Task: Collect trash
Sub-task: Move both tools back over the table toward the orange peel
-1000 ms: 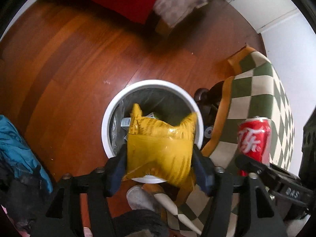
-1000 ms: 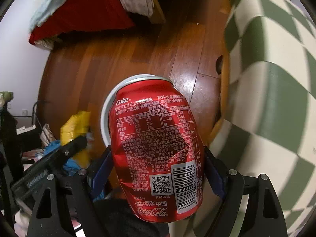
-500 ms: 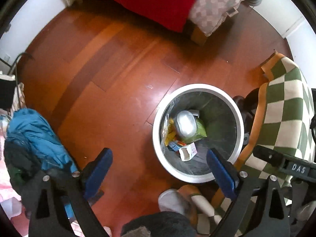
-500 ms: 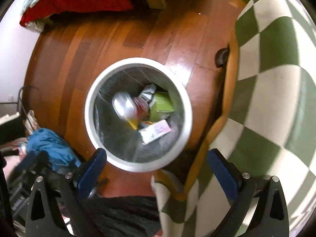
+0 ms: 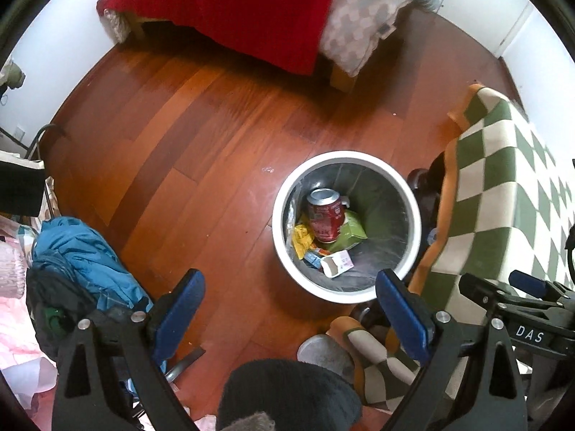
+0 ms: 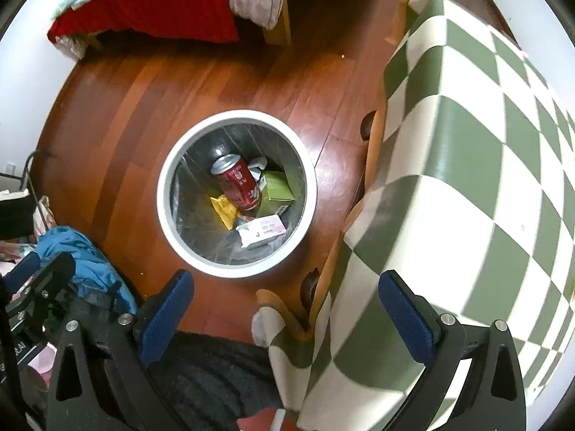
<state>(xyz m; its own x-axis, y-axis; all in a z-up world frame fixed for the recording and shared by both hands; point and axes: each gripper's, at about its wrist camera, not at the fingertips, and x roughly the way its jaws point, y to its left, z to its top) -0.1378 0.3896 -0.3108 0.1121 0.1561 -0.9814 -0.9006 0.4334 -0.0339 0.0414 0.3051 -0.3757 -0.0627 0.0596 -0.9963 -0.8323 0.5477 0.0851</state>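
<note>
A white round trash bin [image 5: 284, 194] stands on the wooden floor; it also shows in the right wrist view [image 6: 169, 176]. Inside lie a red Coca-Cola can [image 5: 325, 217] [image 6: 239, 181], a yellow snack bag [image 5: 301, 240] [image 6: 224, 210], a green box [image 5: 350, 230] [image 6: 278, 190] and a small white carton [image 5: 336, 264] [image 6: 262, 231]. My left gripper [image 5: 291, 310] is open and empty, high above the floor, near the bin. My right gripper [image 6: 285, 310] is open and empty, above the bin's near rim and the table edge.
A table with a green-and-white checked cloth [image 5: 503, 186] [image 6: 467, 165] stands right of the bin. A bed with a red cover [image 5: 251, 18] [image 6: 151, 3] is at the back. A blue jacket pile [image 5: 79, 251] [image 6: 79, 258] lies at the left.
One second ago the left gripper held the yellow bag and the right held the can over the bin. Both opened; bag and can now lie in the bin. Both grippers have risen.
</note>
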